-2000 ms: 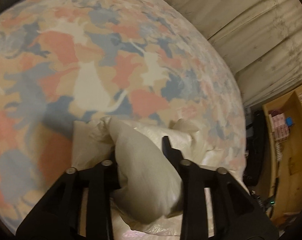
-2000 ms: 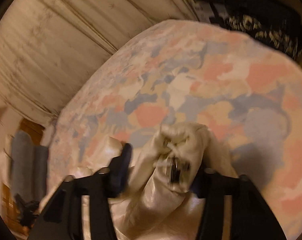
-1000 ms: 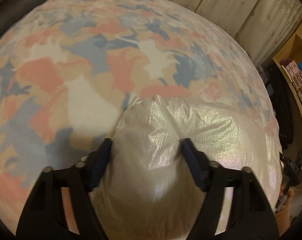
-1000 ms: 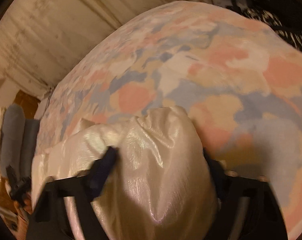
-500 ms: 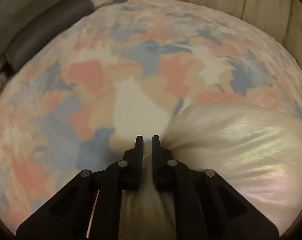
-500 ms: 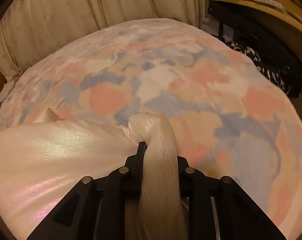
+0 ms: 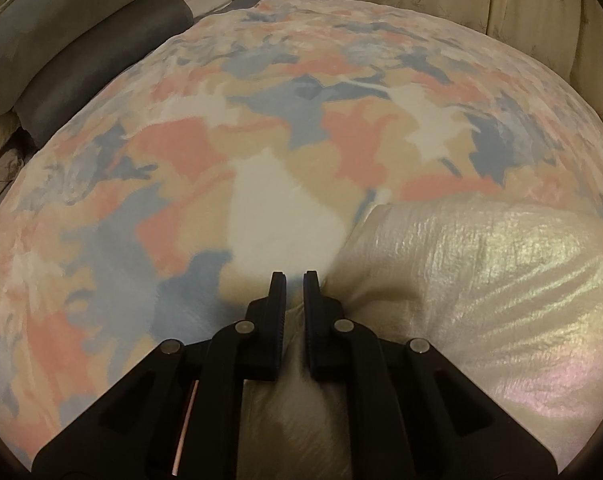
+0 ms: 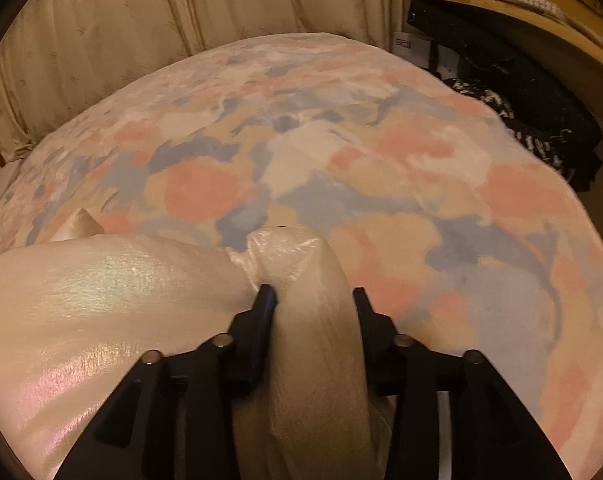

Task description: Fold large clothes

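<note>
Cream garment [image 7: 481, 280] on the patterned bedspread [image 7: 261, 140], pinched in both left tongs [image 7: 293, 278] and right tongs [image 8: 311, 294].

Glossy, crinkled cream garment [image 7: 481, 280] lies on matt, soft patterned blanket [image 7: 181, 160].

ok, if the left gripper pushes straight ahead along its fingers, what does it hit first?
Probably the patchwork bedspread: the left gripper, shut on the shiny cream garment, points at the white patch just past its tips. Nothing else shows in that line, though depth is unclear.
</note>
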Tool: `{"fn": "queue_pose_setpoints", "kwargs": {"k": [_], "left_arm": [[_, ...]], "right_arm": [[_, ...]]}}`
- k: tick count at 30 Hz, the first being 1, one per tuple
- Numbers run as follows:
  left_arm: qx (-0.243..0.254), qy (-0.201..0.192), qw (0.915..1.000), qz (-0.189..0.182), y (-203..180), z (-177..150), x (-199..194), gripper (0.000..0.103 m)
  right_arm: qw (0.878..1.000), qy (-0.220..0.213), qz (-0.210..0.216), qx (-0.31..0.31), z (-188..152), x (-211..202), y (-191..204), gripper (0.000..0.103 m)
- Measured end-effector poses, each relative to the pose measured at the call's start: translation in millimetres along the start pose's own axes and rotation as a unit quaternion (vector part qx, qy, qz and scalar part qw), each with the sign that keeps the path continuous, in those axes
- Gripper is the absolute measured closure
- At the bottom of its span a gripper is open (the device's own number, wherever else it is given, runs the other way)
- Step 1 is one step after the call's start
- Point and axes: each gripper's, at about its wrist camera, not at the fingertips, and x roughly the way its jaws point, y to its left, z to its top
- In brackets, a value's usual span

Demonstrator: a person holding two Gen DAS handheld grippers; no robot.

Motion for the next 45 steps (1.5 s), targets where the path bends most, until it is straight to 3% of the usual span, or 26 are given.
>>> {"fn": "queue_pose_setpoints", "kwargs": {"k": [3,5,11,14,19,25,29,38,45], "left_arm": [[0.003,-0.001,0.9999,-0.011,4,2,-12,0.096],[0.01,-0.004,0.9998,-0.016,4,4,-24,0.096],[0.038,-0.059,0.9959,-0.058,-11,9,-97,0.096],[0.059,-0.084,0.9906,-0.09,-31,6,-130,0.096],[0.095,-0.096,0.9815,-0.136,-78,-12,-156,0.096],[0.126,-0.102,0.9751,-0.151,-141,-40,-148,0.096],[0.147,-0.115,0.9733,-0.134,-166,-58,-128,0.096],[0.146,-0.093,0.9755,-0.135,-173,-68,-79,0.096],[0.132,-0.1,0.9753,-0.146,-171,-75,-61,0.096]], "right_arm": [[1.0,0.003,-0.022,-0.004,5,-12,0,0.044],[1.0,0.0,-0.021,-0.003,7,-26,-1,0.043],[0.999,-0.045,0.007,-0.01,17,-93,13,0.042],[0.997,-0.071,0.036,-0.022,22,-128,36,0.042],[0.992,-0.082,0.08,-0.046,16,-151,87,0.039],[0.99,-0.07,0.106,-0.067,-5,-135,154,0.039],[0.99,-0.061,0.105,-0.077,-25,-108,187,0.039],[0.992,-0.029,0.101,-0.068,-49,-49,197,0.036],[0.992,-0.047,0.1,-0.069,-53,-23,194,0.032]]}}
